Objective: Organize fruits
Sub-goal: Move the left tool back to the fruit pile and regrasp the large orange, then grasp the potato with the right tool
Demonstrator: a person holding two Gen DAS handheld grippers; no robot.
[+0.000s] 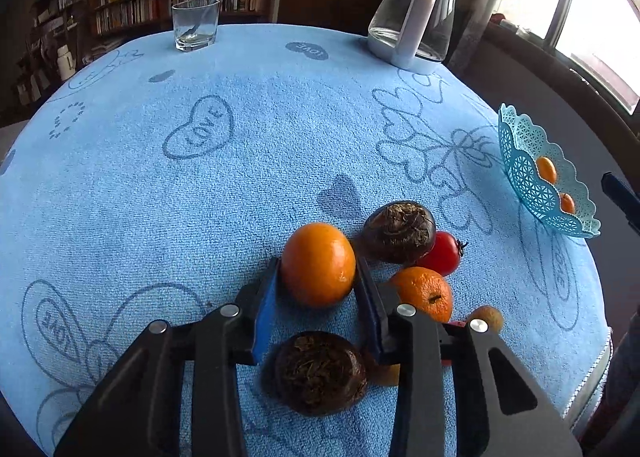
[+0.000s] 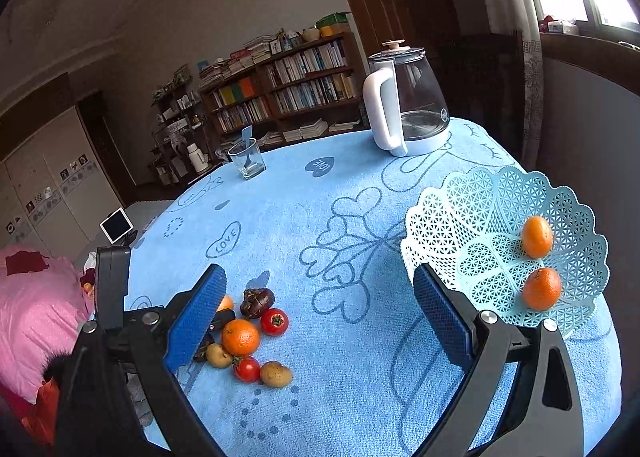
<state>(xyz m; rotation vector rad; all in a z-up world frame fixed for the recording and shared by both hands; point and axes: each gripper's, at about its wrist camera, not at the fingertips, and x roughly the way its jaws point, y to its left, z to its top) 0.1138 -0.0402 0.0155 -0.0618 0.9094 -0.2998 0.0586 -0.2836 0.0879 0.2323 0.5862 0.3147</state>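
My left gripper (image 1: 318,263) is shut on a large orange (image 1: 318,265) that rests on the blue cloth, with a blue pad against each side. Around it lie two dark mangosteens (image 1: 400,231) (image 1: 320,373), a tomato (image 1: 442,253), a mandarin (image 1: 424,293) and a small yellowish fruit (image 1: 486,317). The turquoise lattice basket (image 2: 460,197) at the right holds two small oranges (image 2: 537,237) (image 2: 542,289). Over the cloth between the fruit pile (image 2: 240,337) and the basket, my right gripper (image 2: 318,277) is open and holds nothing.
At the far side of the table stand a glass kettle with a white handle (image 2: 404,105) and a tumbler with a spoon (image 2: 247,163). The basket sits near the right table edge (image 1: 592,377). Pink bedding (image 2: 36,309) lies beyond the left edge.
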